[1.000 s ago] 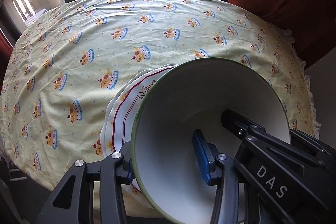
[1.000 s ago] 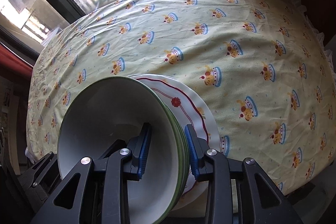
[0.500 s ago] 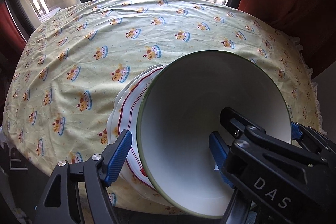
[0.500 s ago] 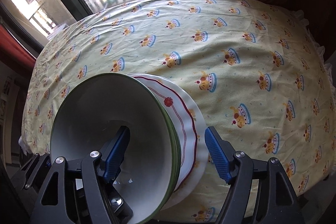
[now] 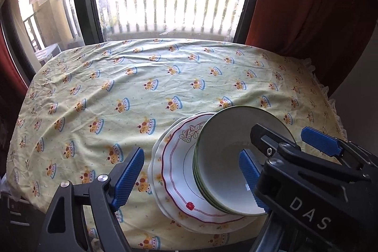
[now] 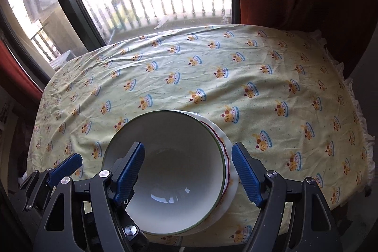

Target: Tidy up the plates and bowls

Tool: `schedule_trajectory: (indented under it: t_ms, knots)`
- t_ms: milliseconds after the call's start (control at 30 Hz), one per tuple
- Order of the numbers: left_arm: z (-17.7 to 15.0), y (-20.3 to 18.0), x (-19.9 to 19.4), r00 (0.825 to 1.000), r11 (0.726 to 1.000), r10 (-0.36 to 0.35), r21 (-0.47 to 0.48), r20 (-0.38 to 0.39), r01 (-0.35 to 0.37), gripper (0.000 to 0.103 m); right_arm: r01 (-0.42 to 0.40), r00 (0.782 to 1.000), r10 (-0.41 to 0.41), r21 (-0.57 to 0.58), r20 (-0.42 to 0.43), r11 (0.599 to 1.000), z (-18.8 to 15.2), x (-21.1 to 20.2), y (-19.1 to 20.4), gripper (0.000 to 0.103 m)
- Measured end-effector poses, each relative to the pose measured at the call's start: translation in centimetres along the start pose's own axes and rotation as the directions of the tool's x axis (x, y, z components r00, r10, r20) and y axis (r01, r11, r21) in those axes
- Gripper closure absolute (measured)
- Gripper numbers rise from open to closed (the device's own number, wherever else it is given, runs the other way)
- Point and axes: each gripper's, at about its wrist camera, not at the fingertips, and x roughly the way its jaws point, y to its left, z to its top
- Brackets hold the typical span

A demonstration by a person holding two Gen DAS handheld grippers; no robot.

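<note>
White bowls (image 5: pixel 226 164), green-rimmed, are seen nested on the red-trimmed plates (image 5: pixel 174 171), stack set near the front edge of the tablecloth (image 5: pixel 141 77). Change vs 1 s ago: both grippers were clamped on the stack then, jaws are now spread wide and pulled back. L gripper (image 5: pixel 191 178) is opened, one pad left of the plates, other over the bowl, nothing held. R gripper (image 6: pixel 187 171) is likewise opened, pads (image 6: pixel 245 174) straddling the bowl (image 6: pixel 165 169) w/o contact as far as can be judged. Stack is released and resting on its own. Meaning: stacking step judged done; task prob. near complete, no other dishes seen on the cloth.
</note>
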Motion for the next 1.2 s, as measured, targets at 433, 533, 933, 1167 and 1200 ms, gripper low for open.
schedule_trajectory:
  t_ms: [433, 533, 933, 1167, 1200]
  knots:
    - [-4.0, 9.3, -4.6, 0.970, 0.986, 0.128, 0.077, 0.206, -0.146, 0.004, 0.024, 0.992, -0.028, 0.032, 0.121, 0.999, -4.7, -2.4, 6.8, 0.021]
    - [-5.2, 11.9, -4.6, 0.973, 0.990, 0.118, 0.055, 0.197, -0.131, 0.004, 0.033, 0.990, -0.038, 0.042, 0.132, 0.999, -6.3, -2.1, 8.1, 0.020]
    - [-9.0, 19.1, -4.4, 0.969, 0.989, 0.147, -0.053, 0.200, -0.139, 0.004, 0.084, 0.964, -0.088, 0.026, 0.250, 0.996, -11.4, -1.1, 12.3, 0.007]
    - [-10.3, 20.3, -4.4, 0.967, 0.989, 0.144, -0.046, 0.209, -0.137, 0.004, 0.065, 0.963, -0.066, 0.010, 0.262, 0.998, -12.8, -0.6, 14.3, 0.007]
    - [-10.4, 20.5, -4.4, 0.968, 0.990, 0.142, -0.048, 0.207, -0.135, 0.004, 0.061, 0.963, -0.062, 0.012, 0.262, 0.998, -12.9, -0.5, 14.4, 0.007]
